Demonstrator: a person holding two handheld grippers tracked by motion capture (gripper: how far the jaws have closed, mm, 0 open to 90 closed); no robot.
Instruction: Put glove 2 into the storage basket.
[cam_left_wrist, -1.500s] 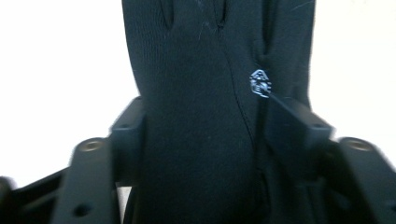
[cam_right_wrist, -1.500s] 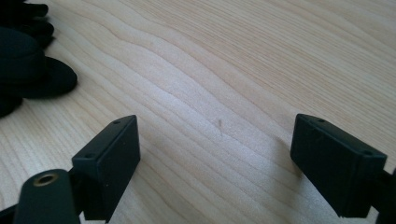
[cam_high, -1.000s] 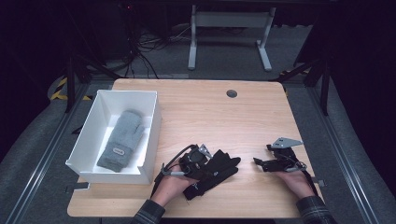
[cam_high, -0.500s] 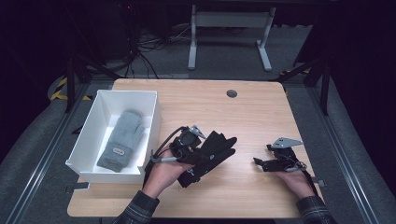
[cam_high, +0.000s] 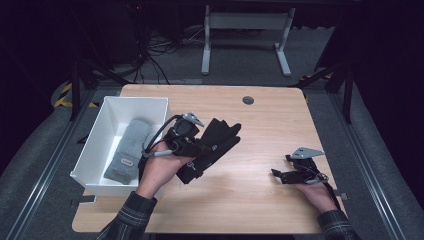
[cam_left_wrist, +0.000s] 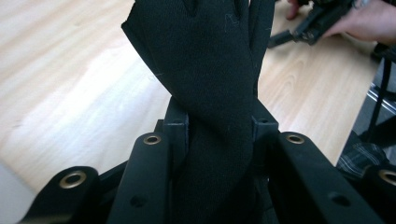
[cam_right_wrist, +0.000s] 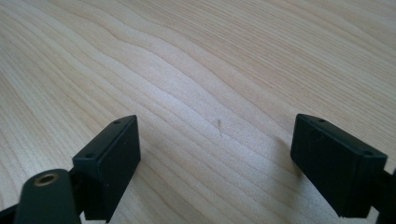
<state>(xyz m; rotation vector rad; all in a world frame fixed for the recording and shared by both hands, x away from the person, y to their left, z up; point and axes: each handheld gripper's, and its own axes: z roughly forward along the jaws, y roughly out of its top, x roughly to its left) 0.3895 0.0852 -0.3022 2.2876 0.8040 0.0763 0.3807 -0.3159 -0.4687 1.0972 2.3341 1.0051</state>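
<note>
My left gripper (cam_high: 196, 146) is clamped on a black glove (cam_high: 212, 145), holding it above the wooden table (cam_high: 240, 200) just beside the right wall of a white box (cam_high: 95, 150). In the left gripper view, the black glove (cam_left_wrist: 205, 88) is pinched tight between my two black jaws and stretches away from them, its fabric twisted slightly where the jaws squeeze it. Inside the white box lies a grey glove (cam_high: 127, 150) with a small label near its cuff.

My right gripper (cam_high: 280, 175) rests low over the table, well apart from the left one, near the table's right edge. In the right gripper view, its two jaws stand wide apart with bare wood grain (cam_right_wrist: 210, 84) between them. My right hand (cam_high: 312, 192) holds it from behind.
</note>
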